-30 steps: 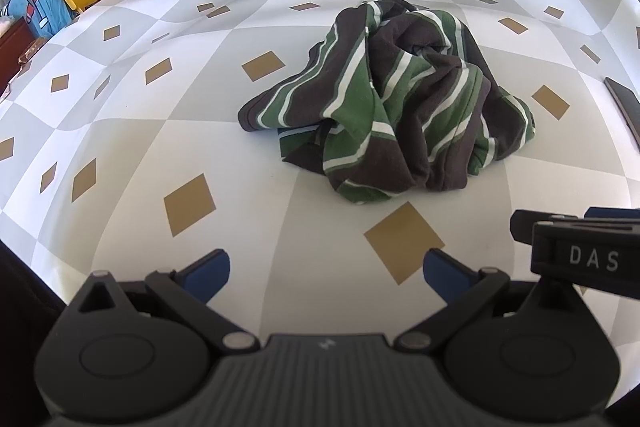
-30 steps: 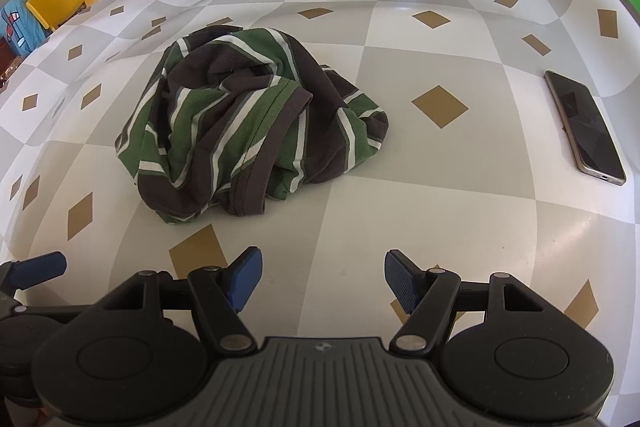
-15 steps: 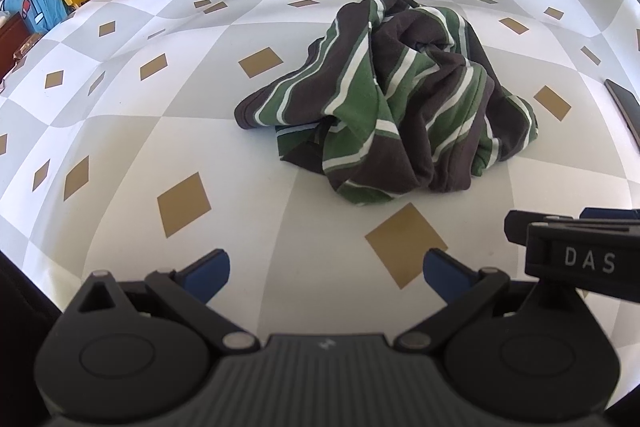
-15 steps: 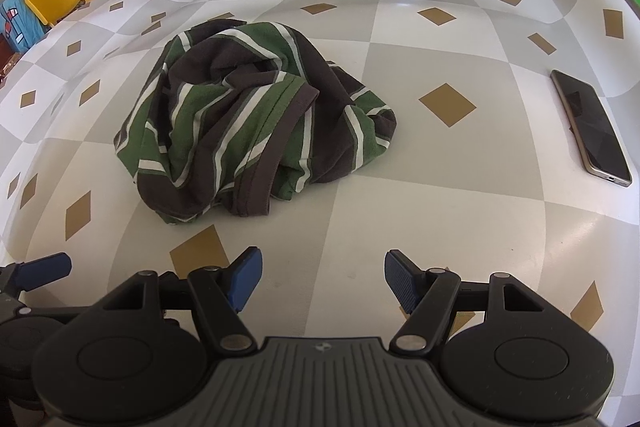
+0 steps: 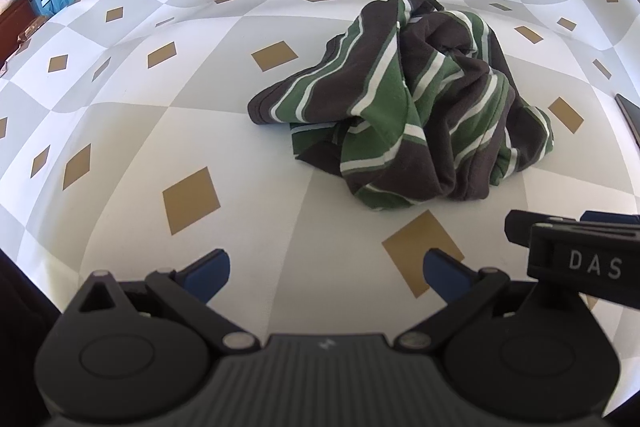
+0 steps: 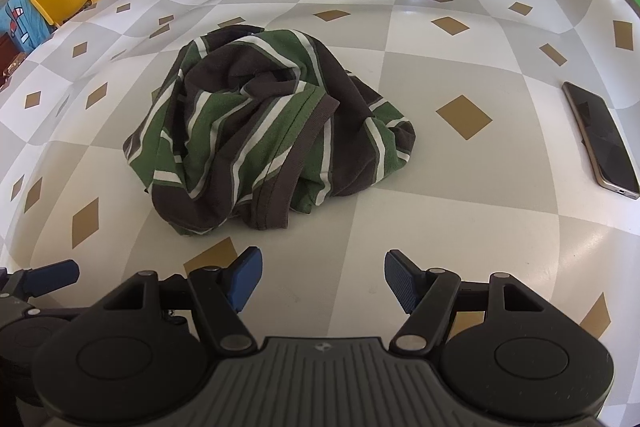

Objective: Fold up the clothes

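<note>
Both tools idle over the table, nothing gripped. Left gripper (image 5: 326, 273): jaws spread wide, empty, only bare checked tablecloth (image 5: 120, 131) between the blue pads. Right gripper (image 6: 323, 279): same, jaws spread, nothing in them. Striped shirt (image 5: 416, 107) is a crumpled heap, dark brown/green/white, lying on the cloth ahead of both tools and clear of both; no contact. From the left tool it sits ahead and to the right; from the right tool (image 6: 260, 131) ahead and to the left, so the heap is roughly between the two lines of reach. Neither side looks clearly nearer; near edge of the heap is short of both sets of pads by a similar gap. No clean long axis, it's bunched. Best handles I can see: a banded cuff or hem edge sticking out toward the left tool's side in the left wrist view, and a dark ribbed band running down the near face toward the right tool in the right wrist view. Judgement: folding not begun, first move is reach forward and inward, pick those edges, spread it flat. Phone (image 6: 600, 143) lies well off to the right tool's right, out of the way.
</note>
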`<move>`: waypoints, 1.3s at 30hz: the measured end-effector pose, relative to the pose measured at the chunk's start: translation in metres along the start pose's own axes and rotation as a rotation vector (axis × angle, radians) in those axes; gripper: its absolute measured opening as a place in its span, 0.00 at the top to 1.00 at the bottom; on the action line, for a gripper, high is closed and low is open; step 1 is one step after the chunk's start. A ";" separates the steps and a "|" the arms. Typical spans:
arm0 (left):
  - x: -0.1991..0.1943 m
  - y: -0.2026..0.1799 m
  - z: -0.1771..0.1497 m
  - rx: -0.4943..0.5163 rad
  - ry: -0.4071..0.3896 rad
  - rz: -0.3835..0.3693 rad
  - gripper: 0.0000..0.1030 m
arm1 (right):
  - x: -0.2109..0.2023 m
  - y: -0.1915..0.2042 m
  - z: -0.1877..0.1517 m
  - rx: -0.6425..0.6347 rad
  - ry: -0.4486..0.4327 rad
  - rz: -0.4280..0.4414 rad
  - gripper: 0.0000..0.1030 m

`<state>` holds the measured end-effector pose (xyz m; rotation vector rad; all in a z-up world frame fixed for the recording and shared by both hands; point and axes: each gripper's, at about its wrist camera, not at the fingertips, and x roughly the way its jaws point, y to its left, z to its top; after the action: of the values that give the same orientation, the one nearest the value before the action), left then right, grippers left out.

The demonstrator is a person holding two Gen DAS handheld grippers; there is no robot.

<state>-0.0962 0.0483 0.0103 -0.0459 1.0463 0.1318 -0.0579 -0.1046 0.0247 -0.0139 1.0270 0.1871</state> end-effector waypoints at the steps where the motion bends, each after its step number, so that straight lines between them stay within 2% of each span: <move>1: 0.001 0.000 0.000 -0.002 0.002 -0.001 0.00 | 0.000 0.000 0.000 0.001 0.000 0.000 0.34; 7: 0.003 0.000 0.002 0.002 0.000 -0.002 0.00 | 0.002 -0.001 0.001 0.015 0.003 0.001 0.34; 14: 0.005 0.000 0.009 -0.006 -0.008 -0.029 0.00 | 0.001 -0.012 0.007 0.086 -0.016 0.042 0.34; 20: 0.007 0.002 0.023 -0.003 -0.021 -0.027 0.00 | 0.000 -0.022 0.018 0.115 -0.024 0.027 0.34; 25: 0.010 0.010 0.033 -0.038 -0.028 -0.043 0.00 | -0.001 -0.027 0.031 0.097 -0.022 0.049 0.35; 30: 0.011 0.021 0.047 -0.081 -0.038 -0.061 0.00 | -0.002 -0.029 0.044 0.063 -0.040 0.128 0.35; 36: 0.016 0.024 0.060 -0.060 -0.048 -0.050 0.00 | 0.002 -0.033 0.062 -0.026 -0.071 0.160 0.35; 39: 0.019 0.025 0.067 -0.050 -0.053 -0.036 0.00 | 0.006 -0.040 0.071 -0.014 -0.082 0.175 0.36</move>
<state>-0.0323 0.0815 0.0279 -0.1062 0.9889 0.1260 0.0121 -0.1365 0.0537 0.0711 0.9446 0.3517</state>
